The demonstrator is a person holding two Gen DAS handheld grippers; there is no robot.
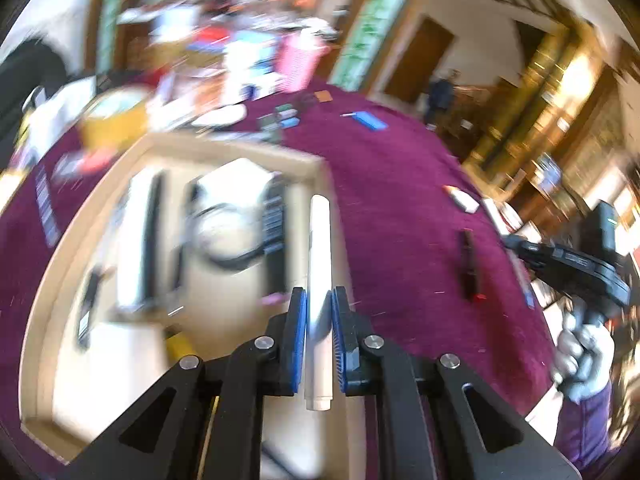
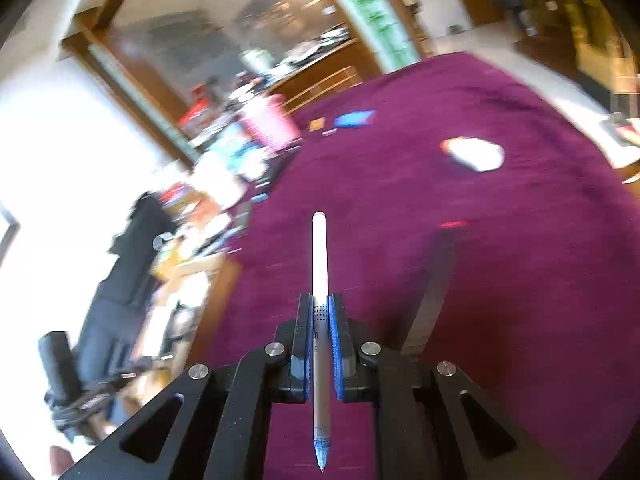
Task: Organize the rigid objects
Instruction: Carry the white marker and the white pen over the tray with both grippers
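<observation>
The left gripper (image 1: pixel 319 300) is clamped on a thick white marker (image 1: pixel 320 264), held above the right edge of a shallow wooden tray (image 1: pixel 240 152) on the purple desk (image 1: pixel 400 200). The right gripper (image 2: pixel 321 306) grasps a slim white pen (image 2: pixel 320 256), tip pointing back, above the desk's middle.

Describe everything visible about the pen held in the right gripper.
The pen is slim with a white, plastic-looking barrel, a dotted grip patch and a translucent blue tip section ending in a fine point. It is uncapped. The right gripper is shut on it near mid-length, blue pads pressing both sides. The pen lies along the fingers, rounded back end pointing forward, writing tip toward the camera. It is held above the purple tablecloth, touching nothing else.
</observation>
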